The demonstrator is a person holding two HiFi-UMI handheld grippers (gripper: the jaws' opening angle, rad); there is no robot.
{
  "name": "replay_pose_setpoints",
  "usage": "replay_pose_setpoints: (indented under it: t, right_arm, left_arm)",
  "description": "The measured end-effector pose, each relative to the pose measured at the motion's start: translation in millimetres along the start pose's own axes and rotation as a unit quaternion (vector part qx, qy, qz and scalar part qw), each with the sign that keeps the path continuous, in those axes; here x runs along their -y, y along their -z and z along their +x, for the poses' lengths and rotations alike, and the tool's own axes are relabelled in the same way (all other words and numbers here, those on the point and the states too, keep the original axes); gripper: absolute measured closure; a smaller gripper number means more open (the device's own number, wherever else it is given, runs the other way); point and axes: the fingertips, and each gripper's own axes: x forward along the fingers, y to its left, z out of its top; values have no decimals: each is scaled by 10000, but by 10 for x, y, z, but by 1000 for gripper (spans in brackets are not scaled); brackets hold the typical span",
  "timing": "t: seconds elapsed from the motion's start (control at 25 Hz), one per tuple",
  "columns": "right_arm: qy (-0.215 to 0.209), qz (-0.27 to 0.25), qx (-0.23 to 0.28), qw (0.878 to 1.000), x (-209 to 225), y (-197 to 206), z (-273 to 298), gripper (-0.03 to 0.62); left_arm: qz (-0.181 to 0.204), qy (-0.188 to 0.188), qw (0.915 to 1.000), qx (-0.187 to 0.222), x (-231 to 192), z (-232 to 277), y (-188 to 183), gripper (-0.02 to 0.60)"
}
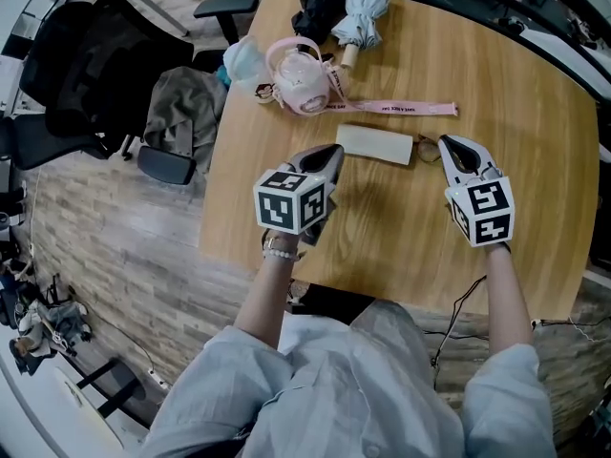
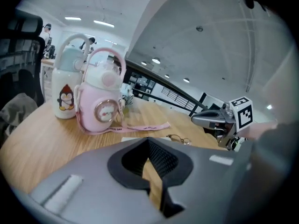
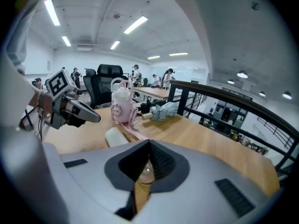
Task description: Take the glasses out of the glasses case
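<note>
Bright, even light from ceiling strips [image 3: 135, 24]; soft shadows; fisheye bending and dark corners in both gripper views.

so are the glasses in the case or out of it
Out: the glasses lie on the wooden table, just past the right end of the white glasses case in the head view.

No lettering can be read: the pink strap [image 1: 401, 109] carries dark print too small to make out (the white bottle [image 2: 65, 97] shows only a penguin picture).
</note>
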Motion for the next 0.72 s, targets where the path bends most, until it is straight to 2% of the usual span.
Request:
replay_pose_setpoints:
  t: [0.2, 0.44, 0.72]
  right_arm:
    - [283, 425, 492, 9975, 24, -93, -538, 594]
    - [564, 760, 991, 9906, 22, -134, -1207, 594]
    - [571, 692, 1429, 9857, -76, -224, -1690, 594]
  left_arm:
    - [434, 23, 9975, 557, 386, -353, -332, 578]
    - [604, -107, 9901, 1265, 794, -848, -645, 578]
    - [577, -257, 9787, 1952, 1211, -1390, -796, 578]
